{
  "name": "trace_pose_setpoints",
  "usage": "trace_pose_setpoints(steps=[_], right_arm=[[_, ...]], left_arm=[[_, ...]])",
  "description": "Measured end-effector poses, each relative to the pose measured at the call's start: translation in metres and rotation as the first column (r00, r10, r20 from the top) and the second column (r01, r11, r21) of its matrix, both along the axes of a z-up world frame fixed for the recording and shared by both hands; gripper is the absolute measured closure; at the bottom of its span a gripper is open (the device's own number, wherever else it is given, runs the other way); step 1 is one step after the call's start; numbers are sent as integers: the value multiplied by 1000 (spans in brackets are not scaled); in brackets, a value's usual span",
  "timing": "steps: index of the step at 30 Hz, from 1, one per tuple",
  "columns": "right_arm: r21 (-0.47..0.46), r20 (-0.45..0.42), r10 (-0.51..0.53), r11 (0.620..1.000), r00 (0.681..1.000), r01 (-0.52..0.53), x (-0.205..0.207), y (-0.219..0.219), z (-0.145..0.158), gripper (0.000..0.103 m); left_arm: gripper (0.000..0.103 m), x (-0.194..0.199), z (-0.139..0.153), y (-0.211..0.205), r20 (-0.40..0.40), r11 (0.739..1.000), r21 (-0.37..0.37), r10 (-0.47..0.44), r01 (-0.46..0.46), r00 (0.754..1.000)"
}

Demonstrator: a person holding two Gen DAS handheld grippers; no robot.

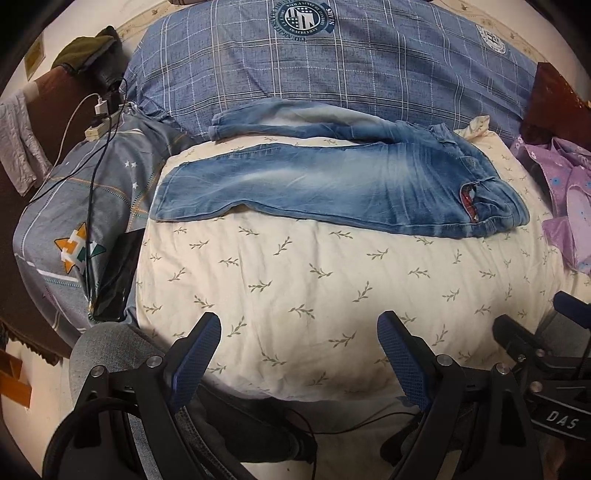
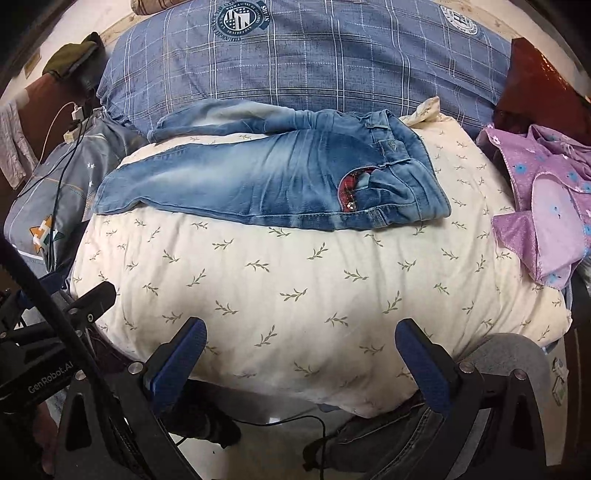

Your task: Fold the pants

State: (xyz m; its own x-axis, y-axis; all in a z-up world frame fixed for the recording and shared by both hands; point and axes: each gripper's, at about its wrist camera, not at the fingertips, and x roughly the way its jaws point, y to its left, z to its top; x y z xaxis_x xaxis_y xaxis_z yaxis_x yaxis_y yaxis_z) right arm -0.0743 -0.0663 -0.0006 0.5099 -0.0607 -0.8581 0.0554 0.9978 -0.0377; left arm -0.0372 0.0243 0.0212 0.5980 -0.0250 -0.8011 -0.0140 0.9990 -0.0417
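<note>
On leaf-print quilt (image 1: 295, 280), faded denim pants (image 1: 332, 184) lying flat, both jaws spread, empty

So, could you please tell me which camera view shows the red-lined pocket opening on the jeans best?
The right wrist view: the red-lined pocket opening on the jeans sits nearer the centre and looks larger, with its plaid lining and a metal stud readable. The left wrist view shows the same opening edge-on, as a thin red sliver.

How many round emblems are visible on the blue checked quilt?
2. One round emblem is at the top centre of the blue checked quilt; the other emblem is at the top right. More may be hidden.
</note>
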Motion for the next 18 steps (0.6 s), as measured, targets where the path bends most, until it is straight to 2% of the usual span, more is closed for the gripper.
trace_pose_setpoints(steps=[18], right_arm=[[-3,-8,0,1000,1000,0,10,-1,-9,1]], left_arm=[[16,12,-10,-8,-27,999,30,-19,20,999]])
